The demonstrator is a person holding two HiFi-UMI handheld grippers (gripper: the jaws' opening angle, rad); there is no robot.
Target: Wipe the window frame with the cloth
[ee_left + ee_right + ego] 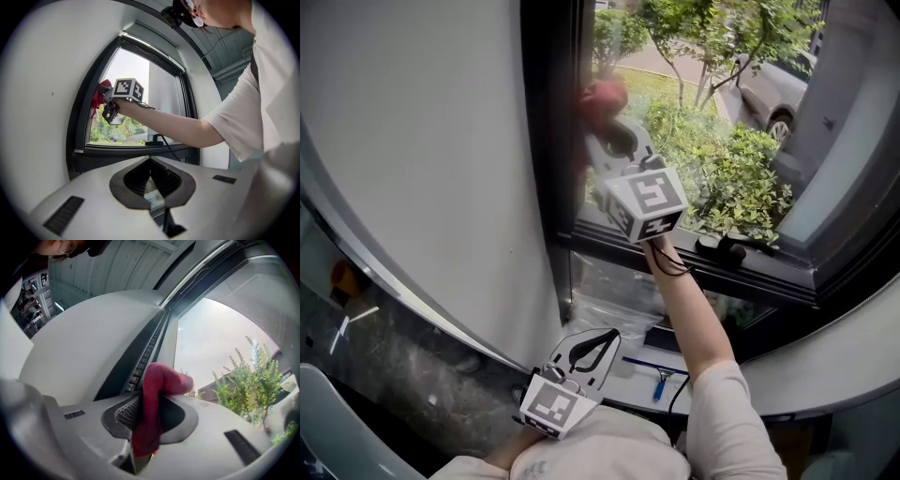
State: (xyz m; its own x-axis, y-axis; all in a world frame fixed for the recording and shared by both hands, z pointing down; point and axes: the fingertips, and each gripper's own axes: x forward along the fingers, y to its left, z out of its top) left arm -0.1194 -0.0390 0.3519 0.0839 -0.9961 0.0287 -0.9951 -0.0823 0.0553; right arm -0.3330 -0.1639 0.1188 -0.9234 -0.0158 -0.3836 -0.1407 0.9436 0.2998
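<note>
A red cloth (pixel 602 97) is pinched in my right gripper (pixel 598 114), high against the dark left upright of the window frame (pixel 548 141). The right gripper view has the cloth (pixel 155 394) folded between the jaws, its top end lying by the frame's ribbed strip (pixel 140 357). From the left gripper view I see the cloth (pixel 98 95) and right gripper (pixel 105 102) at the frame's (pixel 77 117) left side, arm stretched out. My left gripper (pixel 605 339) hangs low near the body, shut and holding nothing, and points at the window (pixel 151 186).
A black handle with a cable (pixel 722 248) lies on the bottom rail. Beyond the glass are shrubs (pixel 741 178) and a parked car (pixel 773 94). A white wall (pixel 422 159) flanks the frame on the left. Small items, one blue (pixel 661 384), lie on the ledge below.
</note>
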